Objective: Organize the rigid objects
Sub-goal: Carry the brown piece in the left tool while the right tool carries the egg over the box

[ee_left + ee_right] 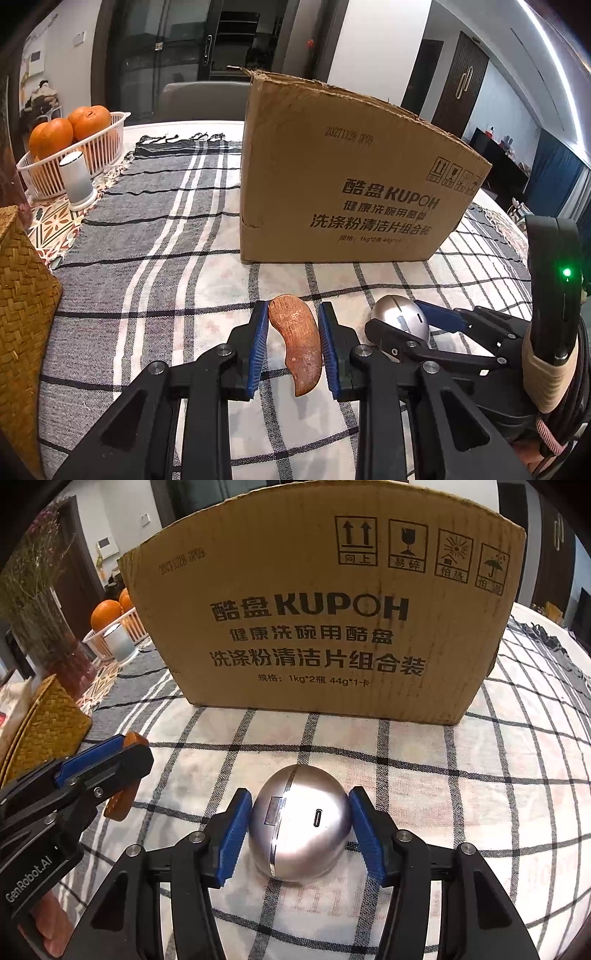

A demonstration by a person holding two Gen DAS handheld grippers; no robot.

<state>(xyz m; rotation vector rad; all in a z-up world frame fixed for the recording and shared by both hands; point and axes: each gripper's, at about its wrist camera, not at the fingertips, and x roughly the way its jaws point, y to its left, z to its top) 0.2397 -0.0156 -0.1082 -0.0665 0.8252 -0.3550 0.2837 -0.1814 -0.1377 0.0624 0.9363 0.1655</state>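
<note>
A curved brown wooden piece lies on the checked cloth between the blue pads of my left gripper. The jaws stand a little apart from it on both sides. A silver egg-shaped metal object with a small port rests on the cloth between the pads of my right gripper, with a narrow gap at each side. The silver object also shows in the left wrist view. A large cardboard box stands just behind both; its top is out of sight.
A woven straw box sits at the left. A white basket of oranges and a white cylinder stand at the far left. The checked cloth covers the table.
</note>
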